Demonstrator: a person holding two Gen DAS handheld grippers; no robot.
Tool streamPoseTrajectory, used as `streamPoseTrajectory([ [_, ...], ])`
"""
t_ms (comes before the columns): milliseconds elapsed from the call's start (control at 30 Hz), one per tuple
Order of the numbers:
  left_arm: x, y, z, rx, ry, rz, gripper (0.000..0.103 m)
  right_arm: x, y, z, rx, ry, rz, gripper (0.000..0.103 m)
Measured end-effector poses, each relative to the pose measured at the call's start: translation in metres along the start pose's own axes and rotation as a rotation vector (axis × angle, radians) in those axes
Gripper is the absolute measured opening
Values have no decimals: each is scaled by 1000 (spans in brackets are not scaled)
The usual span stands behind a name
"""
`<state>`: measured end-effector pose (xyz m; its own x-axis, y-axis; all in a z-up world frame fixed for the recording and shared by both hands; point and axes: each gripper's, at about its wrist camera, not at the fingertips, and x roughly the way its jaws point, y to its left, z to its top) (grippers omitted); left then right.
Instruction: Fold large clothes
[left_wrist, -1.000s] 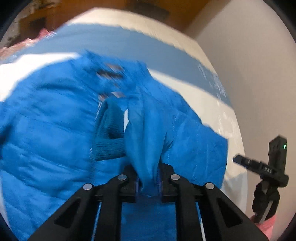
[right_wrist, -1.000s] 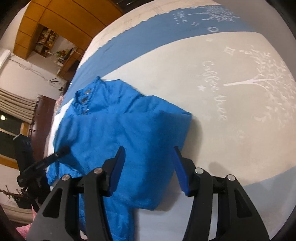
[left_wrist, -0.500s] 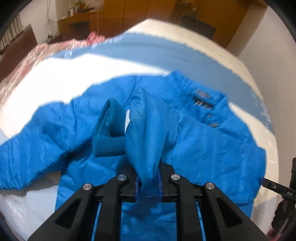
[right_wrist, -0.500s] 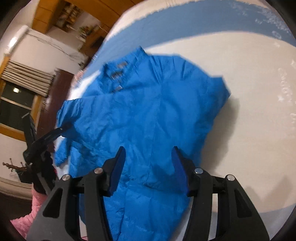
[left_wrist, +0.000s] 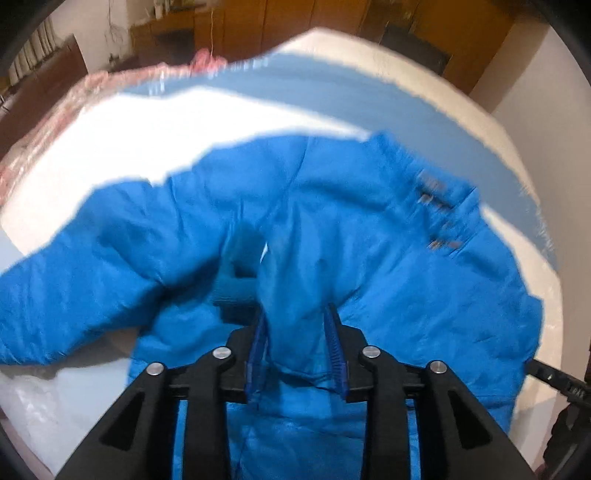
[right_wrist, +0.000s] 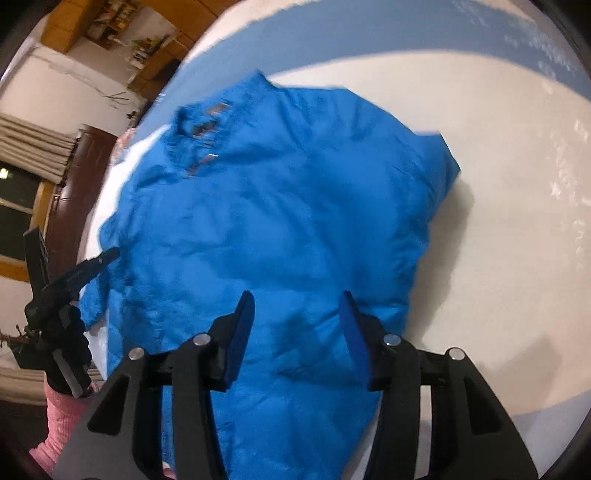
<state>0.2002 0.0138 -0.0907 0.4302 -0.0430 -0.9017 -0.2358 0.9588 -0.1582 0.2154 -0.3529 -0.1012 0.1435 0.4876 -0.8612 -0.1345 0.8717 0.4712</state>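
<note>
A white and blue bedspread (right_wrist: 517, 177) fills both views. A bright blue padded jacket (right_wrist: 280, 221) lies spread on it, collar away from the cameras. The left gripper (left_wrist: 297, 343), clamped tight on a fold of sleeve (left_wrist: 291, 295) a moment ago, has just been opening; its jaws now stand narrowly apart with the fabric loose between them. The right gripper (right_wrist: 297, 325) hangs half open over the jacket's body, holding nothing, having closed slightly. Only the right view shows a pink sleeve (right_wrist: 62, 417); only the left view shows the ribbed cuff (left_wrist: 232, 291).
</note>
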Motion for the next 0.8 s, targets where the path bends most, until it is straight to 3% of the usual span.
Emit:
streamPoseTrajectory([
  [67,-6,-12,2,33,-20,-24,34,1,7,0,-8,6,7,49],
  [200,25,-34,5,84,26,-16,34,23,11,-3,12,47,-38,49],
  [333,65,-29,2,79,103,-25,32,45,-1,-5,57,73,-36,47],
  [567,72,-31,-1,95,101,-58,32,53,4,-8,56,54,-82,48],
  [700,40,-6,3,57,89,-118,32,31,13,-8,87,19,-89,51],
  [800,-3,34,0,30,12,-70,53,8,30,-12,64,-32,-78,55],
])
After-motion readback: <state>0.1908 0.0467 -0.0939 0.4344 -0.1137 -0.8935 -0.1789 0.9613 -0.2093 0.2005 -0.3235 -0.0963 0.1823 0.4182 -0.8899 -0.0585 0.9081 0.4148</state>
